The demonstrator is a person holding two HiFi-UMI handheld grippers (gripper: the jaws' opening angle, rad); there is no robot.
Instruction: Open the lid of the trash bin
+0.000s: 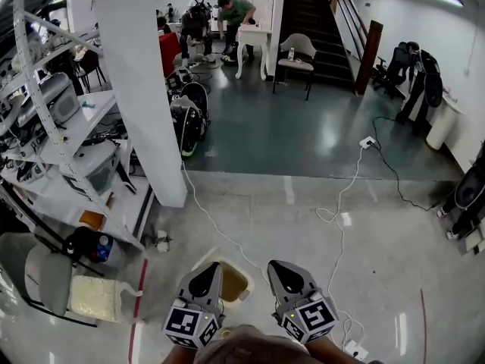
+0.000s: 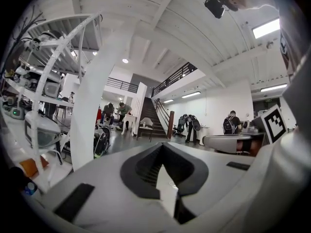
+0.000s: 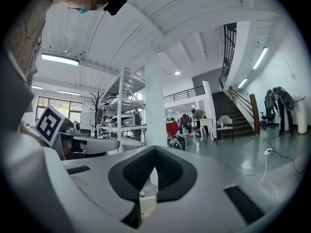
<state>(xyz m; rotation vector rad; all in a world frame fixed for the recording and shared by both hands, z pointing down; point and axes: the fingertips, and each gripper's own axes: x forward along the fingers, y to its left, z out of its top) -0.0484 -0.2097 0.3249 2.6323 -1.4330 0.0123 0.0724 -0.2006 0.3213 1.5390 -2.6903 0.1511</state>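
Note:
In the head view a small white trash bin [image 1: 233, 281] stands on the floor just in front of me. Its top shows a yellowish-beige inside, and both grippers partly hide it. My left gripper [image 1: 207, 273] is over the bin's left side and my right gripper [image 1: 282, 270] is just to its right; both point forward. In the left gripper view the left gripper [image 2: 163, 152] has its jaws together with nothing between them. In the right gripper view the right gripper [image 3: 154, 154] is likewise shut and holds nothing. I cannot make out the bin for certain in either gripper view.
A thick white pillar [image 1: 144, 89] rises ahead on the left, beside a shelving rack [image 1: 61, 127] full of equipment. A grey chair [image 1: 53, 279] stands at the lower left. A white cable [image 1: 341, 218] snakes over the floor to a power strip [image 1: 367, 141]. People [image 1: 235, 14] stand far back.

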